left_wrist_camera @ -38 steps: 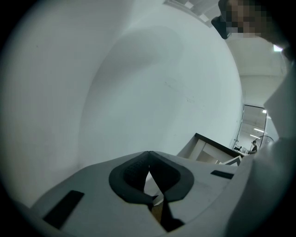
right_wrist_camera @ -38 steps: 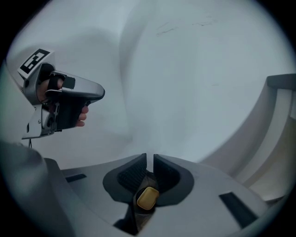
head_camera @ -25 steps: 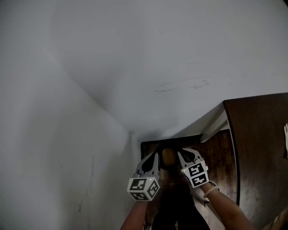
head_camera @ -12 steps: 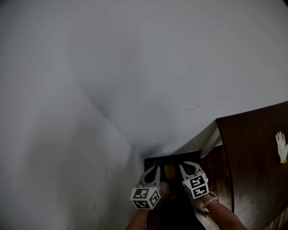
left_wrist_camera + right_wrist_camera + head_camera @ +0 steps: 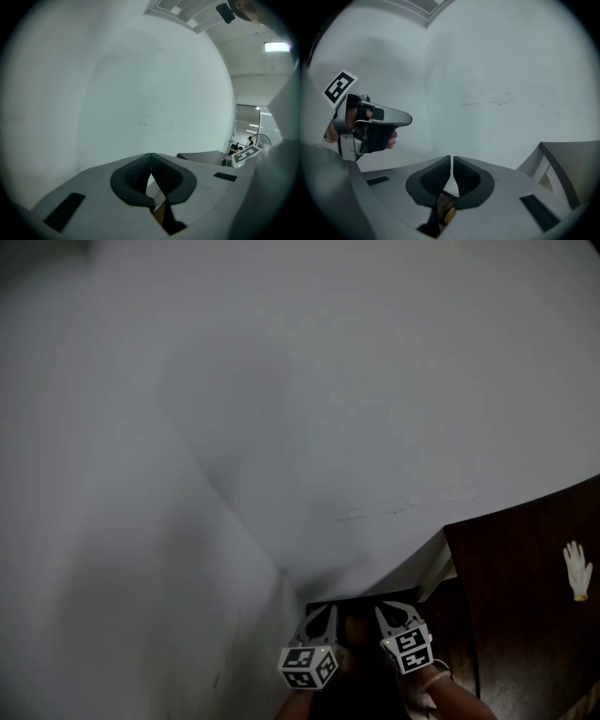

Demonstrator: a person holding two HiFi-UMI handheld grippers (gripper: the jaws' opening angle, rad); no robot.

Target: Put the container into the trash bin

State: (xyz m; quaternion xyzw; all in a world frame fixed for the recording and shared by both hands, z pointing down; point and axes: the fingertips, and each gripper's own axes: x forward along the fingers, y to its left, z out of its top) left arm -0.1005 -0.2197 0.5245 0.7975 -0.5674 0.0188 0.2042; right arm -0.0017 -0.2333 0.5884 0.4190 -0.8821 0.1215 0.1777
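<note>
View shift: our head view has swung upward over the last second. The pale wall now fills most of it, and both grippers have slid down to the bottom edge and look smaller.
Newly in view: a white glove lies on the dark wooden top at the right, well apart from the grippers.
Left gripper: it stays level with its partner as before. In the left gripper view its jaws are closed with the tips touching, and a sliver of something brown shows only in the lower gap behind the pads.
Right gripper: in the right gripper view its jaws are drawn together with only a thin slit between them. The pads clamp nothing that we can see.
Container: a small brownish thing with a yellow patch, still between the two grippers but dimmer than a second ago. The right gripper view shows it low in the gap beneath that gripper's pads. We cannot tell whether either gripper carries it or whether it merely sits below them.
Trash bin: we cannot make it out. The area under the grippers is dark, and nothing there reads clearly as a bin.
Meaning for the task: we judge that our gaze has moved rather than the work. The grippers and container keep their arrangement, so the drop into the bin is not yet confirmed.
</note>
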